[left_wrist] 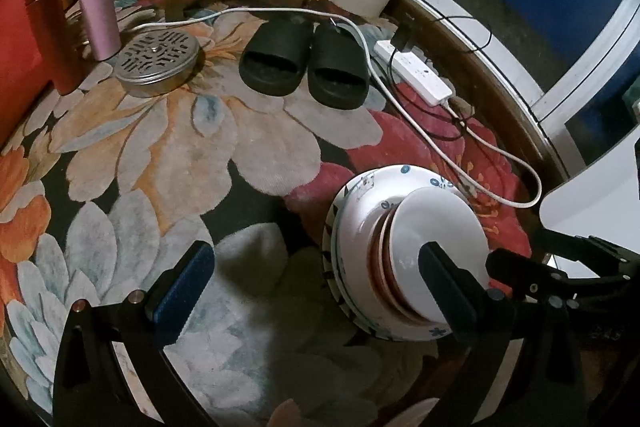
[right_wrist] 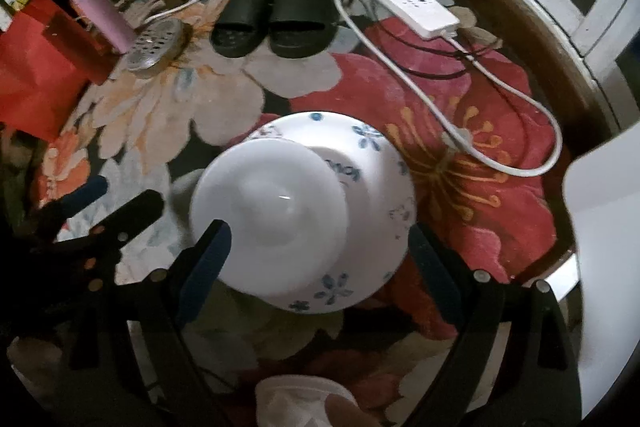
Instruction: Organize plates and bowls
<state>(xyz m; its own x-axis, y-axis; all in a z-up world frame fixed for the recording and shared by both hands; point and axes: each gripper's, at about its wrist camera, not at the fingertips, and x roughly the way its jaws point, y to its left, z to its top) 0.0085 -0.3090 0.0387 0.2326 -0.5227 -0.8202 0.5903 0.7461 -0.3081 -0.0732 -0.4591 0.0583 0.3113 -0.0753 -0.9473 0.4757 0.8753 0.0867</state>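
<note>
Fingers (right_wrist: 216, 247) flank white plate (right_wrist: 268, 211) topping stacked bowls (right_wrist: 372, 163).

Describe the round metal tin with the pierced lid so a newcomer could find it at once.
Start at the flowered carpet and look to its far left, beside the black slippers. There, at the foot of the tall pink flask, lies the metal tin. It is low, flat and silvery, and its lid is cut through with a pattern of slots, unlike anything near it.
</note>
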